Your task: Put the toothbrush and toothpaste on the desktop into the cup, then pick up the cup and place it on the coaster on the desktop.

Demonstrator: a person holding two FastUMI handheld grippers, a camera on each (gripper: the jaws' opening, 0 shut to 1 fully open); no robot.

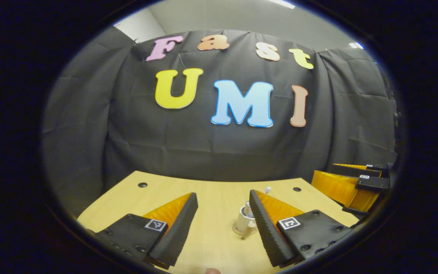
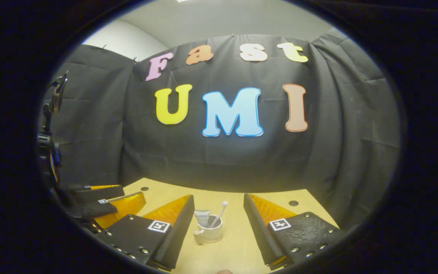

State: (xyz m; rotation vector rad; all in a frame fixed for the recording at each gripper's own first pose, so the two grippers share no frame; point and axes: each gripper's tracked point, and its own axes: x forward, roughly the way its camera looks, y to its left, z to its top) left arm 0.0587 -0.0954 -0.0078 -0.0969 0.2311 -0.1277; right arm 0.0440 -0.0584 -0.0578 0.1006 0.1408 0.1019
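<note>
**Cup loaded, both grippers released above the desk**

While both grippers hang over the wooden desktop, neither one grips anything. In the right gripper view the right gripper is spread wide at the bottom centre, and the white cup sits between its fingers w/o touching either. That view gives the clearest look inside: the toothbrush leans up and to the right out of the cup, and the toothpaste stands at the cup's back left. At lower left of that frame, the left gripper is seen from the side.

The left gripper view has the left gripper released too, fingers wide apart. Here the cup sits at bottom centre-right, partly hidden behind the gripper's right-hand finger, contents hard to make out. Can't tell if a coaster lies under it. The right gripper shows at the right edge.
</note>
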